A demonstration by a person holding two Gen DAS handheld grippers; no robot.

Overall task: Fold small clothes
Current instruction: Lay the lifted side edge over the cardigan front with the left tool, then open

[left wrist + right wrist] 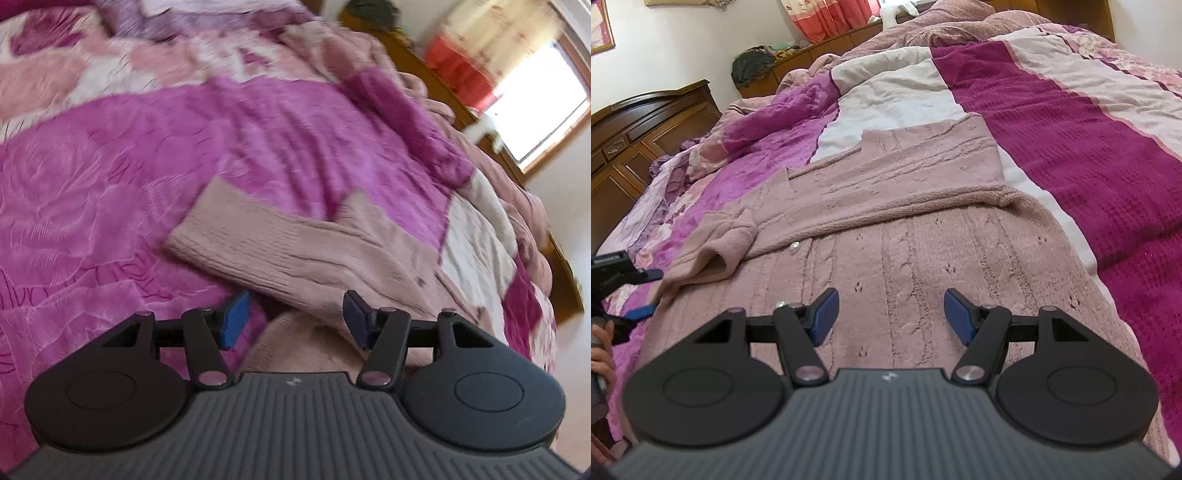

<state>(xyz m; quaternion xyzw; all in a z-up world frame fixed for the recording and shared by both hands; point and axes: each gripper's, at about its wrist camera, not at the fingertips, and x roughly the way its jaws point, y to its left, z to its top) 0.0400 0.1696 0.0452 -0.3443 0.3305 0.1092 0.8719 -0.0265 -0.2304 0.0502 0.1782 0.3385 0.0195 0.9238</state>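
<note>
The soft, limp cardigan [886,221] drapes easily; grip its cuff [716,258] at nine o'clock. Both the left gripper [295,321] and the right gripper [890,317] gape empty.

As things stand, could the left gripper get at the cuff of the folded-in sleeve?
Probably yes. The left gripper sits open just beside the sleeve cuff, which lies on top of the pink cardigan with nothing over it or between them.

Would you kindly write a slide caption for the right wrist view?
Open right gripper hovers over a pink cardigan with one sleeve folded across, on a bed.
</note>
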